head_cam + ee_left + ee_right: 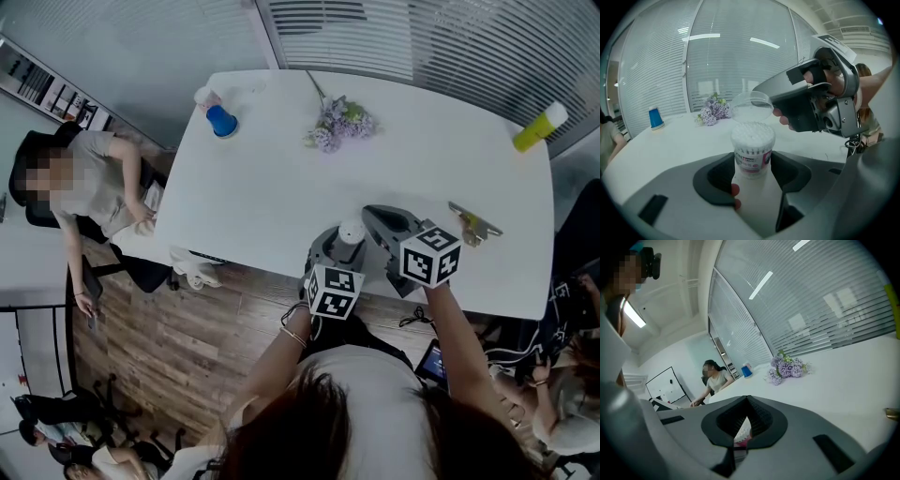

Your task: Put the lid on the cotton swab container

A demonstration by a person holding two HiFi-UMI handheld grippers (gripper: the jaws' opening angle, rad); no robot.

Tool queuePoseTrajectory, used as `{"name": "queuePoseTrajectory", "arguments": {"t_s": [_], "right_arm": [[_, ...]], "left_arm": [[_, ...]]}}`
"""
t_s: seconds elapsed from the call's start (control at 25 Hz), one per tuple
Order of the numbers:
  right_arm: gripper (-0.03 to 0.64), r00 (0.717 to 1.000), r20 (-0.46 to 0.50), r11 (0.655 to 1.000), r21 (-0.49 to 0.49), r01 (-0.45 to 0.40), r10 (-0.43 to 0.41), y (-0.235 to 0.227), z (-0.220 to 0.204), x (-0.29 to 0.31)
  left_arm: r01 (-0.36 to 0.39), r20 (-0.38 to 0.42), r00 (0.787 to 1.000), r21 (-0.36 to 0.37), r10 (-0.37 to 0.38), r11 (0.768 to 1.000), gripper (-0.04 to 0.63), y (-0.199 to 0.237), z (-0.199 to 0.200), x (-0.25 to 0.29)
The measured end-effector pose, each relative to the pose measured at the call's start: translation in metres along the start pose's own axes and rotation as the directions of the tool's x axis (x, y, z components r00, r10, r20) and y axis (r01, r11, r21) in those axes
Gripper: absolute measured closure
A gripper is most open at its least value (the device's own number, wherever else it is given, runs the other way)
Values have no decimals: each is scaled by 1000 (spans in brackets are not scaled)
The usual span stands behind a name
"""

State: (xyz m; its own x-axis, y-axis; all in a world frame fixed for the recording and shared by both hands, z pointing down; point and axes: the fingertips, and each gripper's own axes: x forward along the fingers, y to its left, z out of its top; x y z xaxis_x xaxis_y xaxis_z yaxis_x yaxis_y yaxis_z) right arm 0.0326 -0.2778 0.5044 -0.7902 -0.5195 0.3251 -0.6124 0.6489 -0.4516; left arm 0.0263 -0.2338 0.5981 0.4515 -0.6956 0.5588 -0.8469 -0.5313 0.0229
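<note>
The left gripper's [752, 165] jaws are clamped on a round, upright cotton swab container with a pink-and-white label [752, 150], open and packed with white swabs, at the near edge of the white table [281, 187]. The right gripper's [745, 425] jaws, nearly together, pinch the rim of a clear round plastic lid [751, 105] just above it. A lilac flower sprig [339, 122] lies near the far edge, and a blue cup [221, 121] stands at the far left corner.

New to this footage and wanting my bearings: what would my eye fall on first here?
The open cotton swab container, packed with white swabs, stands clamped in the left gripper at the near edge of the table. Just above it the right gripper holds the clear lid, not yet on. Farther back lie purple flowers.
</note>
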Motion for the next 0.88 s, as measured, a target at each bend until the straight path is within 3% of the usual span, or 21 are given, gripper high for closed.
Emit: {"name": "queuePoseTrajectory", "arguments": {"t_s": [0.88], "right_arm": [[594, 996, -88, 998, -46, -38, 34, 28, -23, 2]], "left_arm": [[10, -3, 1000, 5, -10, 1000, 341, -1, 1, -3]]}}
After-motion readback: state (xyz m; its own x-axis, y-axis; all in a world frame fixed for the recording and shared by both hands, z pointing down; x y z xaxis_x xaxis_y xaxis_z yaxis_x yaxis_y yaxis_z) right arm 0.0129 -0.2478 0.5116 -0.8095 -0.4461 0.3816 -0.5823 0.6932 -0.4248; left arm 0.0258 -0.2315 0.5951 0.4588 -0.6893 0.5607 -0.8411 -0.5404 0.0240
